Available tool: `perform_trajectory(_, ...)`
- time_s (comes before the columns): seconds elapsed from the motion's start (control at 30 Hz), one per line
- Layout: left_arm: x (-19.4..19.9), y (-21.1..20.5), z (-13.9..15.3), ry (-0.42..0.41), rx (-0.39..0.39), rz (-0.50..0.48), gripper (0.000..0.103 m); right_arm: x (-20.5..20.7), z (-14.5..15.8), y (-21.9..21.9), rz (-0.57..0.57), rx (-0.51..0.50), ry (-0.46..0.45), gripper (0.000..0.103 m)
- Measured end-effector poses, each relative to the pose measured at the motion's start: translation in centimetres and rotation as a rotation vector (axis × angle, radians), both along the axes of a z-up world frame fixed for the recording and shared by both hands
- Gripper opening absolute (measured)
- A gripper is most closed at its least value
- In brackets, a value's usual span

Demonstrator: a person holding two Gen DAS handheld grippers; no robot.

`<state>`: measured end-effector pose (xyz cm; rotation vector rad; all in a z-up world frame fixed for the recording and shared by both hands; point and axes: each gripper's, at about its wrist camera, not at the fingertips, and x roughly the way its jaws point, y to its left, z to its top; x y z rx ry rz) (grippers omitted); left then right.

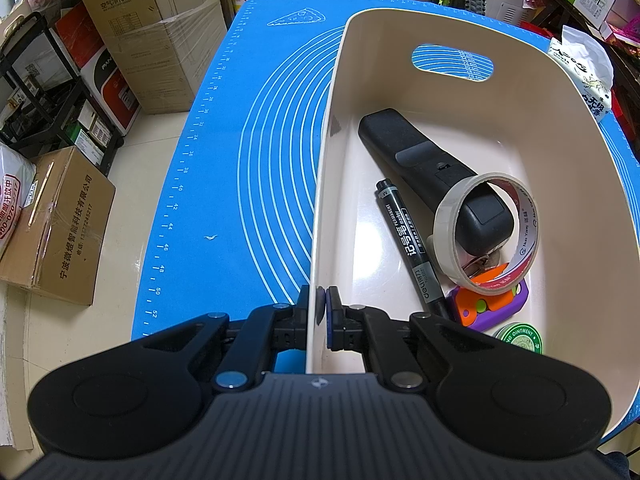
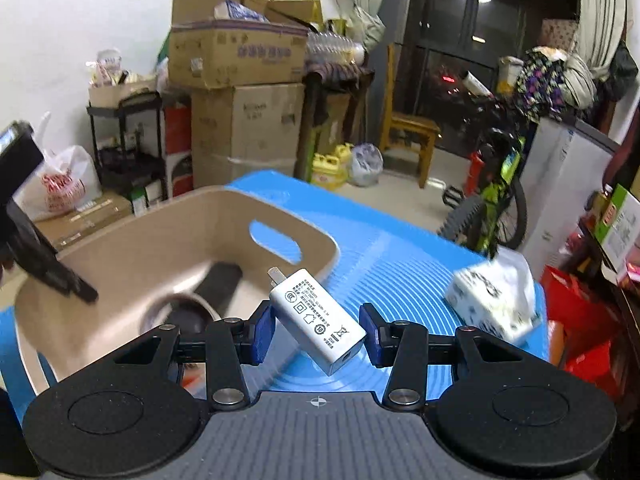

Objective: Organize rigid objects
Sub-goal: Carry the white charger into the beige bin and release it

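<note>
A beige bin [image 1: 332, 128] stands on the blue mat [image 1: 240, 168]. My left gripper [image 1: 316, 308] is shut on the bin's left wall near the front. In the bin lie a black remote [image 1: 408, 148], a black marker [image 1: 408, 236], a tape roll [image 1: 448, 232], an orange and purple toy [image 1: 492, 308] and a green tin [image 1: 520, 338]. In the right wrist view my right gripper [image 2: 318, 330] is shut on a white charger plug [image 2: 316, 316], tilted, above the mat just right of the bin [image 2: 132, 240].
A white tissue pack [image 2: 496, 300] lies on the mat at the right, also in the left wrist view [image 1: 584, 76]. Cardboard boxes [image 1: 152, 40] and a black rack stand on the floor to the left. A bicycle [image 2: 496, 200] stands beyond the table.
</note>
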<state>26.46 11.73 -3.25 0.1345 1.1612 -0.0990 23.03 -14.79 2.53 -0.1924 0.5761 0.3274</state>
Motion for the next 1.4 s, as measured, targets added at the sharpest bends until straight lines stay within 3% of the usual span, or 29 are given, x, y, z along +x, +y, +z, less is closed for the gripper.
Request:
perform_trajectory(0.27,0.0,0.0,-0.1,0.001,-0.002,0.001,0.008,2.6,0.5,4.7,0.036,0.059,0.054,0.052)
perform_trajectory(0.57,0.0,-0.1,-0.3,-0.001,-0.001,0.0,0.008,4.2,-3.1,10.5,0.087,-0.003,0.191,0.052)
perform_trajectory(0.93,0.0,-0.2,-0.3,-0.001,-0.002,0.001,0.007,5.0,-6.1,12.8,0.099,-0.109,0.324,0.052)
perform_trajectory(1.0,0.0,-0.3,-0.3,-0.001,-0.001,0.001,0.007,5.2,-6.3,12.8,0.099,-0.112,0.341,0.042)
perform_trajectory(1.13,0.0,-0.2,-0.3,-0.002,-0.003,0.002,0.008,5.3,-6.8,12.6,0.087,-0.112,0.366,0.043)
perform_trajectory(1.27,-0.1,-0.1,-0.1,-0.018,0.0,0.01,0.014,4.7,-6.2,12.2,0.077,-0.076,0.338,0.055)
perform_trajectory(1.33,-0.2,0.0,0.3,-0.038,0.013,0.023,0.031,4.4,-5.7,12.1,0.066,-0.069,0.329,0.057)
perform_trajectory(1.37,-0.3,0.1,0.5,-0.052,0.023,0.032,0.045,4.2,-5.5,12.0,0.068,-0.062,0.321,0.064)
perform_trajectory(1.4,-0.4,0.2,0.8,-0.066,0.027,0.042,0.053,3.8,-5.1,11.8,0.073,-0.046,0.307,0.077)
